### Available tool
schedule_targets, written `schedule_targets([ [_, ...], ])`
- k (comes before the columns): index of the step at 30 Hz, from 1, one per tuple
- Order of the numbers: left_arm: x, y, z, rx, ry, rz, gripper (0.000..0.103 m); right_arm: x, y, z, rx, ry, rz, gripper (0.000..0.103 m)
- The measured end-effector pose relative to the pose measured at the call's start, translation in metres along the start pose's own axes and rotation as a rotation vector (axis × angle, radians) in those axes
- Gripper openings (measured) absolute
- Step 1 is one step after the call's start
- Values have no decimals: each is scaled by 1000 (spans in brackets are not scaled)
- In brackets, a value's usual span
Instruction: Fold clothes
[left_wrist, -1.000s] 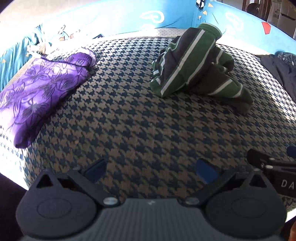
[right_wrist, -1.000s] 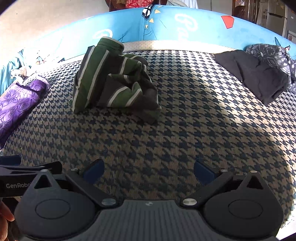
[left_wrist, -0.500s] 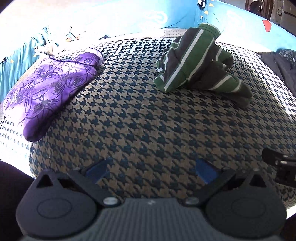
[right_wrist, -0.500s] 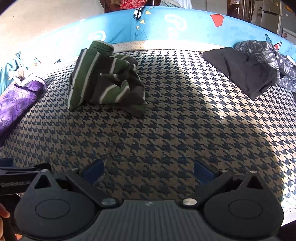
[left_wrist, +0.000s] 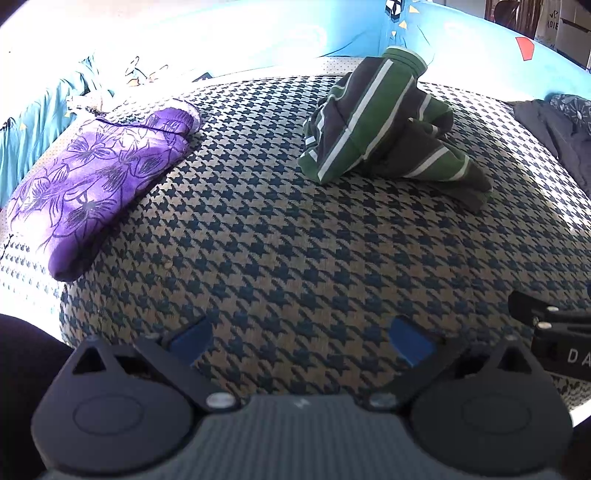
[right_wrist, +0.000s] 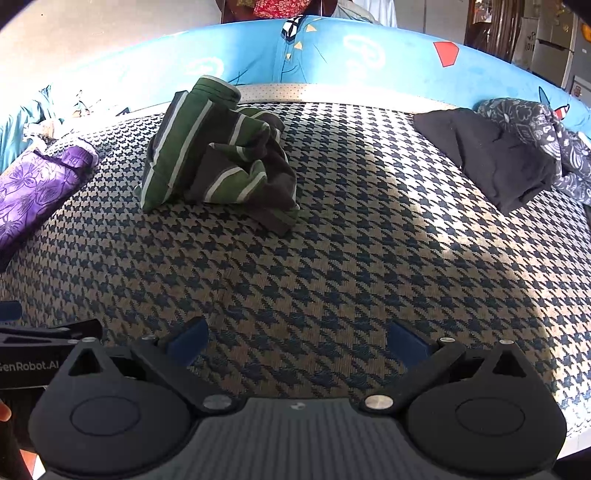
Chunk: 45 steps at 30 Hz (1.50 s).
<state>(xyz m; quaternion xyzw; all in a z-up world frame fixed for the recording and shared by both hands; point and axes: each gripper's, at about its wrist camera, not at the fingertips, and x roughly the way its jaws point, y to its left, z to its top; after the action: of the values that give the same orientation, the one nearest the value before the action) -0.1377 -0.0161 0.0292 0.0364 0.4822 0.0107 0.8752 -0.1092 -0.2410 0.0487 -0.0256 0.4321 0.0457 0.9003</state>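
A crumpled green garment with dark and white stripes (left_wrist: 388, 122) (right_wrist: 218, 155) lies in a heap on the houndstooth bed cover (left_wrist: 295, 236) (right_wrist: 332, 240), toward the far side. My left gripper (left_wrist: 301, 341) stands open over the near part of the cover with nothing between its blue pads. My right gripper (right_wrist: 297, 341) is open too, also empty, well short of the striped heap. The right gripper's side shows at the right edge of the left wrist view.
A folded purple floral garment (left_wrist: 92, 181) (right_wrist: 33, 188) lies at the left edge of the bed. A black garment (right_wrist: 495, 155) and a grey patterned one (right_wrist: 546, 136) lie at the far right. A blue padded headboard (right_wrist: 332, 55) runs along the back.
Both grippers have drawn back a little toward the near edge of the bed, so the garments look farther off. Both stay open and empty. The clothes have not moved.
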Motion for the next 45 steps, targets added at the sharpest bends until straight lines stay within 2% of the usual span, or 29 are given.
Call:
schedule_targets([
  [45,1,1,0,-19,11,-13,103,4,2,0,-8,20,-1,103],
])
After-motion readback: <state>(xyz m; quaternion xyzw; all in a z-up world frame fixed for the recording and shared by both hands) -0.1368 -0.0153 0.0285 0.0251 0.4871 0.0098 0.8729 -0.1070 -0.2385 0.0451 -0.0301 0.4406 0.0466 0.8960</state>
